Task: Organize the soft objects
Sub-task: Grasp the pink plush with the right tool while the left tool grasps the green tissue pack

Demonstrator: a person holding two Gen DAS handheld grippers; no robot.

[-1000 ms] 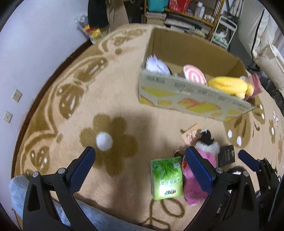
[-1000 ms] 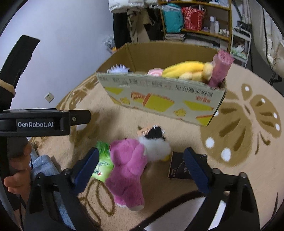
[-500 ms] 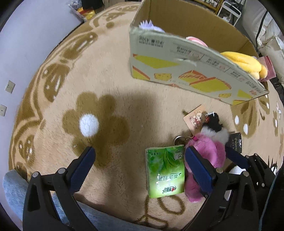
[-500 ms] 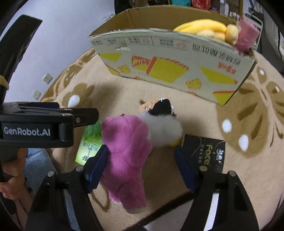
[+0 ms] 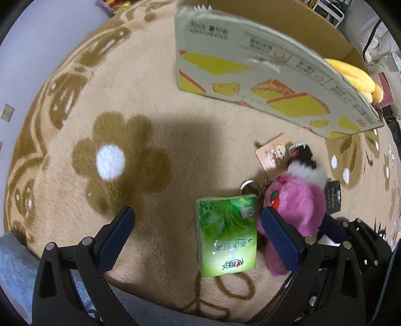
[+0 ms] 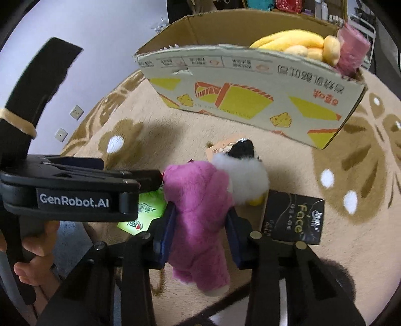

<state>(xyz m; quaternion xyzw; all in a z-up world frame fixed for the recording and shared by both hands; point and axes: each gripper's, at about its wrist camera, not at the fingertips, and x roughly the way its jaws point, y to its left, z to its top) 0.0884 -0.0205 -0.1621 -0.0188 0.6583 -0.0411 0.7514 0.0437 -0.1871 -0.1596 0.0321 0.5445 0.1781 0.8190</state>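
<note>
My right gripper [image 6: 200, 225] is clamped on the pink plush bear [image 6: 198, 213], blue pads pressing both its flanks. A white-and-black plush [image 6: 240, 168] lies just ahead of the bear's head, the cardboard box [image 6: 250, 85] further ahead, a yellow plush [image 6: 288, 41] inside. My left gripper [image 5: 200, 233] is spread wide and empty, the green tissue pack [image 5: 228, 233] lying on the rug [image 5: 150, 75] between its fingers.

Home living space: beige flower-pattern rug [image 5: 140, 105] on floor, wall sockets [image 6: 76, 112], cluttered shelving [image 6: 323, 7] behind, cardboard box [image 6: 250, 82] of plush toys, hanging clothes at back.
</note>
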